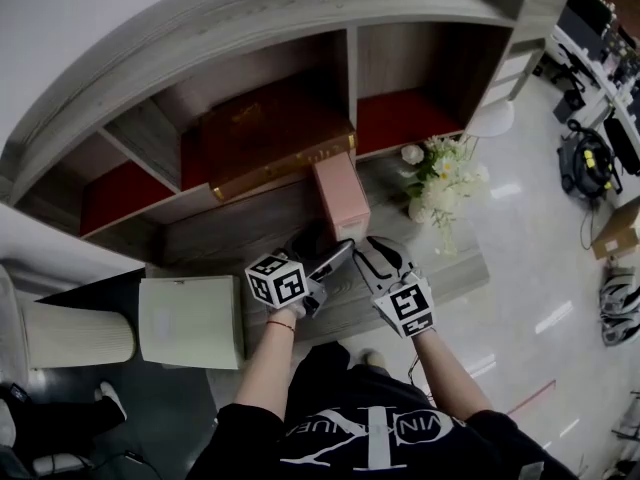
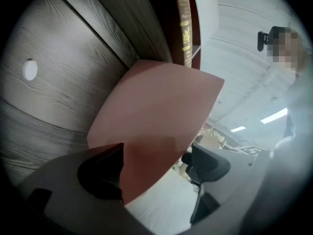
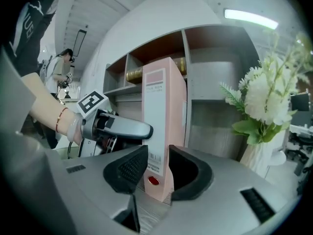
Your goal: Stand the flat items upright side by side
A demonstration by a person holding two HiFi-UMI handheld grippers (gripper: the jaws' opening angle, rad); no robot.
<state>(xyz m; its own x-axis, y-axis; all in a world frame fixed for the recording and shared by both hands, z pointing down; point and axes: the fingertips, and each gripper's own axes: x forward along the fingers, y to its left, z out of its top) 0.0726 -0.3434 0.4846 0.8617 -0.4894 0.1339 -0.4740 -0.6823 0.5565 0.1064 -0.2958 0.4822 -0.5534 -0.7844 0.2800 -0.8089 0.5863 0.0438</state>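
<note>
Pink card sat between the right gripper's [image 3: 157, 168] jaws, which clamped the box file [image 3: 164, 116] low on its spine. It stood upright on the wooden ledge [image 1: 220, 236], long axis vertical, straight ahead. The left gripper [image 2: 156, 168], jaws apart, braced one jaw against its left face.
</note>
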